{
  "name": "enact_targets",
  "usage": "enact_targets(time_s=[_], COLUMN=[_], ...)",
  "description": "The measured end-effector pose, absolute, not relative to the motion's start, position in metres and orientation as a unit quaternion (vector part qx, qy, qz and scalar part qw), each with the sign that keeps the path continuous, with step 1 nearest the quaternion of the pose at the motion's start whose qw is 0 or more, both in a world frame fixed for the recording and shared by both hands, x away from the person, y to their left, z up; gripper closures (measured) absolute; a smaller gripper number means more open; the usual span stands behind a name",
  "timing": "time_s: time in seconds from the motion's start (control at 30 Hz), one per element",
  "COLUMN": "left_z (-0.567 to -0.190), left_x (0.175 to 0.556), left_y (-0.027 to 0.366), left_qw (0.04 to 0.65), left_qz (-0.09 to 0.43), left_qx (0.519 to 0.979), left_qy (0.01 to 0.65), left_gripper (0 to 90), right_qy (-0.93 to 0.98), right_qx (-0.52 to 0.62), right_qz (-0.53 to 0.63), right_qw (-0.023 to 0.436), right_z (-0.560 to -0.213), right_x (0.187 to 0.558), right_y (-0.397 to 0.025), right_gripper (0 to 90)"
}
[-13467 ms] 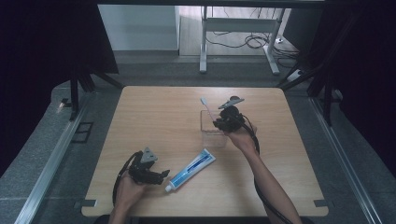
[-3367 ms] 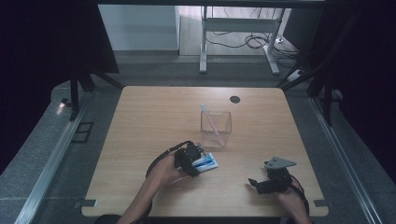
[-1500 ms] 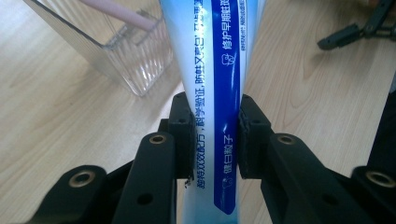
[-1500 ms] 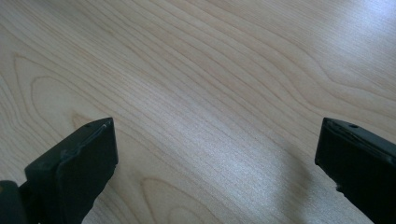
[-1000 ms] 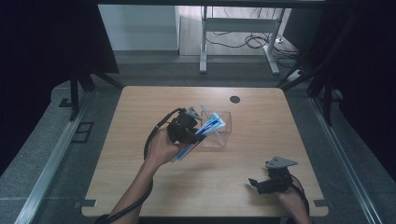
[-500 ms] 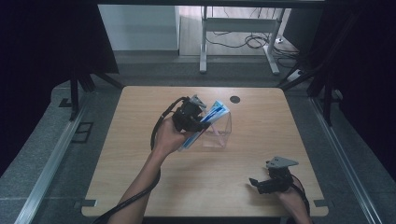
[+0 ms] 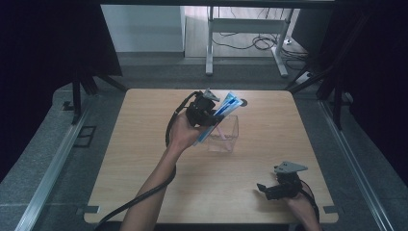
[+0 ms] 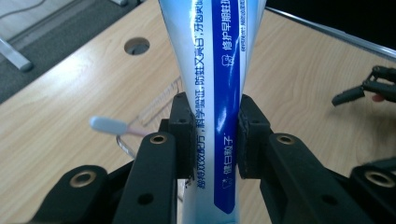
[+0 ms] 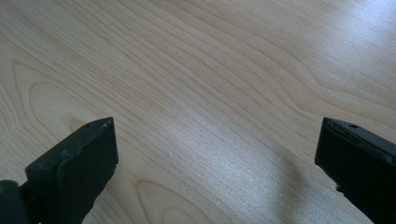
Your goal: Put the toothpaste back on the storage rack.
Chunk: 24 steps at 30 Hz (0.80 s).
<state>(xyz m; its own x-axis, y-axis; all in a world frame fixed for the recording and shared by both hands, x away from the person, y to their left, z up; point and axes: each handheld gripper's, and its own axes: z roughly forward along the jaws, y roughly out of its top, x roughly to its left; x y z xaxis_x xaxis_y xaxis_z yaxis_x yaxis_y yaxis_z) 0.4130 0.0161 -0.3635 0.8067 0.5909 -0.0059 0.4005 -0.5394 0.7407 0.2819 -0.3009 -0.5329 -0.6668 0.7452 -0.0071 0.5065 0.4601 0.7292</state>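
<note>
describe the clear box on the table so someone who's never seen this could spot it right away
Start at the wooden table and look to its middle, slightly toward the far edge. There stands the clear box, open at the top, with a toothbrush leaning in it. The left gripper holds a toothpaste tube beside it; unlike these, the box is see-through and square-sided.

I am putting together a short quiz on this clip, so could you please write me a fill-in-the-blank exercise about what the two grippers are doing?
1. The left gripper is shut on a tube of ____.
2. The toothpaste tube is held over a clear ____ on the table.
3. The clear container already has a ____ standing in it.
4. The right gripper rests near the table's front edge with its jaws ____.

Missing words: toothpaste; container; toothbrush; open
</note>
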Motion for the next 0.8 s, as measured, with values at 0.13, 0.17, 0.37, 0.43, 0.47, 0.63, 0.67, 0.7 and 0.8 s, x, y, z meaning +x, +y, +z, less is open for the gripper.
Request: enact_targets(time_s=[0.13,0.17,0.37,0.43,0.47,0.63,0.67,0.7,0.8], left_z=[-0.363,-0.362,-0.360,-0.360,-0.360,-0.364,-0.365,-0.365,-0.368], left_x=[0.418,0.420,0.429,0.431,0.433,0.440,0.441,0.443,0.446], left_y=[0.011,0.009,-0.001,-0.004,-0.005,-0.010,-0.011,-0.012,-0.015], left_qw=[0.394,0.395,0.402,0.408,0.409,0.418,0.420,0.421,0.424], left_qz=[0.131,0.134,0.140,0.141,0.142,0.149,0.150,0.150,0.155], left_qx=[0.864,0.864,0.860,0.856,0.857,0.850,0.848,0.847,0.845], left_qy=[0.285,0.283,0.281,0.282,0.280,0.285,0.286,0.287,0.288], left_gripper=[72.2,72.2,72.3,72.3,72.3,72.4,72.4,72.4,72.3], right_qy=[0.838,0.838,0.839,0.839,0.839,0.839,0.839,0.840,0.839], right_qx=[0.372,0.373,0.371,0.371,0.371,0.371,0.371,0.370,0.371], right_qz=[0.362,0.362,0.362,0.362,0.362,0.363,0.363,0.363,0.363], right_qw=[0.164,0.164,0.164,0.164,0.164,0.162,0.162,0.161,0.161], right_z=[-0.533,-0.533,-0.533,-0.533,-0.533,-0.533,-0.533,-0.533,-0.533], right_x=[0.282,0.282,0.282,0.282,0.282,0.282,0.282,0.282,0.282], right_y=[-0.301,-0.301,-0.301,-0.301,-0.301,-0.301,-0.301,-0.301,-0.301], right_gripper=[0.0,0.0,0.0,0.0,0.0,0.0,0.0,0.0,0.0])
